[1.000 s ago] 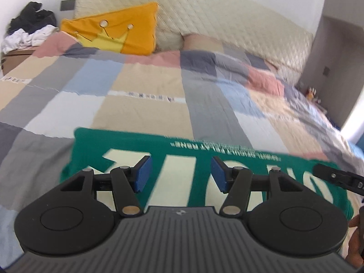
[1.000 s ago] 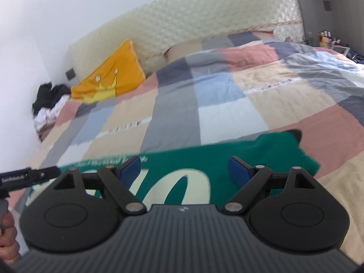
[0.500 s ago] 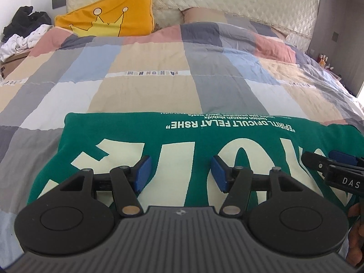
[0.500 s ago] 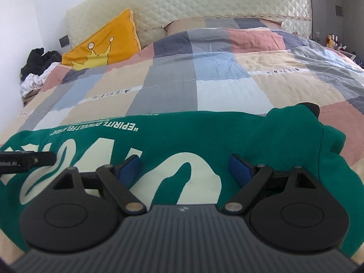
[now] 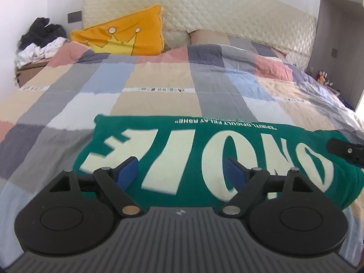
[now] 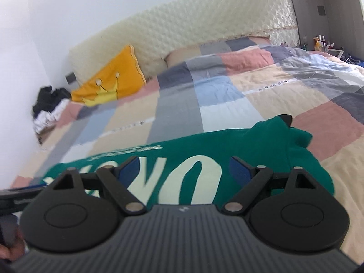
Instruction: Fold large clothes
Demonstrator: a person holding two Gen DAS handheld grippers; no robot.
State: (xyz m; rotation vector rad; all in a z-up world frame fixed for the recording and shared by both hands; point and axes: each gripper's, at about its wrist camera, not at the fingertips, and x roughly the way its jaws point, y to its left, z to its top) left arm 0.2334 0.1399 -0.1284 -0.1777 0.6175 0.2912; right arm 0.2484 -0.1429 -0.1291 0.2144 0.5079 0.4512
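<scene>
A green garment (image 5: 200, 150) with large cream letters lies folded in a long band across the near part of the patchwork bed; it also shows in the right wrist view (image 6: 204, 157). My left gripper (image 5: 179, 170) is open and empty, above the garment's left half. My right gripper (image 6: 184, 170) is open and empty, above its right half, where a bunched sleeve end (image 6: 293, 134) sticks up. The tip of the right gripper (image 5: 345, 150) shows at the right edge of the left wrist view.
The checked bedspread (image 5: 159, 91) stretches back to a quilted headboard (image 5: 227, 18). An orange crown pillow (image 5: 122, 36) leans at the head. A pile of black and white clothes (image 5: 38, 43) sits at the far left. Small bottles (image 6: 318, 43) stand at the far right.
Both grippers have stayed open. The left view has tilted up and shifted left over the garment. The right view has rolled and pulled back slightly. The garment lies as before.
</scene>
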